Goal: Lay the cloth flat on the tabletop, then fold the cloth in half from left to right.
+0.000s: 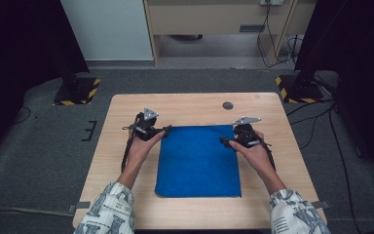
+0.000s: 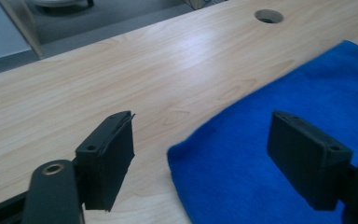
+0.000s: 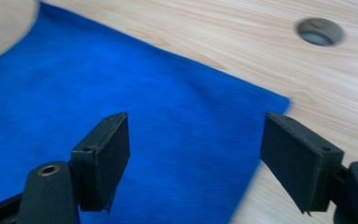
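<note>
A blue cloth (image 1: 198,161) lies flat in the middle of the wooden table (image 1: 195,109). My left gripper (image 1: 164,130) hovers at the cloth's far left corner, jaws wide apart with nothing between them. In the left gripper view that corner of the blue cloth (image 2: 279,140) lies on the wood below the open left gripper (image 2: 200,158). My right gripper (image 1: 224,141) is at the cloth's far right corner, also open and empty. The right gripper view looks down on the blue cloth (image 3: 121,93) and its corner under the open right gripper (image 3: 193,158).
A round hole (image 1: 228,105) sits in the tabletop beyond the cloth, also seen as the hole (image 2: 269,16) and the hole (image 3: 320,31). Black stands with yellow-striped bases (image 1: 78,90) flank the table on grey carpet. Cables (image 1: 316,122) trail at the right.
</note>
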Available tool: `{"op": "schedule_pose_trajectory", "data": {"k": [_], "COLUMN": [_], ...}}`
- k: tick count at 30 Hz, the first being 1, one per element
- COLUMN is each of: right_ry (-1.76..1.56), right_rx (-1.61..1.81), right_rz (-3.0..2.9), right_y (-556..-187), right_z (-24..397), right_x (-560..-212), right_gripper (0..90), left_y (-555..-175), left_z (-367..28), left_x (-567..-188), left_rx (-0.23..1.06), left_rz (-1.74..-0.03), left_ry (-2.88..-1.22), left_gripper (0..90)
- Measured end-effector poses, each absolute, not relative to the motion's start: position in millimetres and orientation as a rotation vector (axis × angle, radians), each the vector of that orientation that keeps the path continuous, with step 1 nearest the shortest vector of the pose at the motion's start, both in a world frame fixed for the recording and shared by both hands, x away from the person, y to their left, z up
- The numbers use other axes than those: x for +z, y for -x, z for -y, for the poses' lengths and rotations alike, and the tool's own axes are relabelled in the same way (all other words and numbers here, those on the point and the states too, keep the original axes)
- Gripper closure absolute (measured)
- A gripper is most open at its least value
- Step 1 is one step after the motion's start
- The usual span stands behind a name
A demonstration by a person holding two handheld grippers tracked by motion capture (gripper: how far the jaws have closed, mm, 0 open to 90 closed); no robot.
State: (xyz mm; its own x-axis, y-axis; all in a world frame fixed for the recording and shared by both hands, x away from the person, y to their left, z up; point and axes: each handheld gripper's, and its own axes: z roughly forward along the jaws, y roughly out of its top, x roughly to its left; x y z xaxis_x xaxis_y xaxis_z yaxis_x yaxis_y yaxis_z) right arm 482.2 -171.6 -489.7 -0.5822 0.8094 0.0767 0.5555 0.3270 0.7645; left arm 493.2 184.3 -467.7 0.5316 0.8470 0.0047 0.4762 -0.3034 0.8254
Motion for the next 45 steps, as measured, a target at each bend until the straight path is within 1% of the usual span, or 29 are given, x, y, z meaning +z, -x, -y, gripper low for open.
{"op": "schedule_pose_trajectory", "data": {"k": [2,5,10,11,21,23,24,25,27,28,30,31,35,40,41,42,45], "right_ry": [-1.207,-1.141,-1.092,-1.076,-0.977,-0.927,-0.927,-0.887,-0.866,-0.824,-0.806,-0.775,-0.756,-0.725,-0.725,-0.694,-0.680], "right_rx": [1.127,1.130,1.157,1.165,1.180,1.169,1.169,1.187,1.215,1.231,1.227,1.217,1.209,1.226,1.226,1.225,1.203], "right_rz": [-2.288,-2.344,-2.376,-2.392,-2.482,-2.514,-2.514,-2.535,-2.550,-2.589,-2.606,-2.617,-2.625,-2.640,-2.640,-2.656,-2.676], "right_y": [-479,-468,-459,-455,-434,-423,-423,-415,-411,-402,-398,-390,-382,-367,-367,-362,-353], "right_z": [168,153,140,135,101,84,84,72,66,54,47,35,21,-3,-3,-10,-18], "right_x": [-490,-492,-491,-491,-494,-494,-494,-492,-491,-491,-492,-493,-496,-502,-502,-503,-506], "right_gripper": [22.6,20.7,20.1,19.7,18.6,19.5,19.5,19.8,19.8,19.3,18.8,18.3,19.6,28.9,28.9,32.7,35.2], "left_y": [-492,-491,-492,-492,-483,-483,-483,-483,-482,-481,-481,-479,-478,-478,-478,-477,-476], "left_z": [-184,-185,-187,-187,-191,-193,-195,-197,-202,-207,-209,-212,-216,-221,-221,-221,-220], "left_x": [-468,-468,-469,-469,-482,-484,-484,-483,-481,-480,-480,-480,-481,-482,-482,-483,-487], "left_rx": [0.567,0.550,0.542,0.530,0.494,0.511,0.514,0.514,0.514,0.515,0.514,0.524,0.528,0.536,0.536,0.548,0.560], "left_rz": [-1.072,-1.072,-1.071,-1.070,-1.095,-1.091,-1.089,-1.088,-1.102,-1.113,-1.105,-1.100,-1.105,-1.105,-1.105,-1.111,-1.116], "left_ry": [-1.952,-1.951,-1.960,-1.962,-1.920,-1.942,-1.941,-1.937,-1.920,-1.919,-1.929,-1.944,-1.944,-1.947,-1.947,-1.956,-1.977], "left_gripper": [20.3,16.3,14.2,12.2,12.4,12.8,12.8,12.8,12.8,12.7,12.7,12.7,12.6,12.6,12.6,12.5,12.5]}}
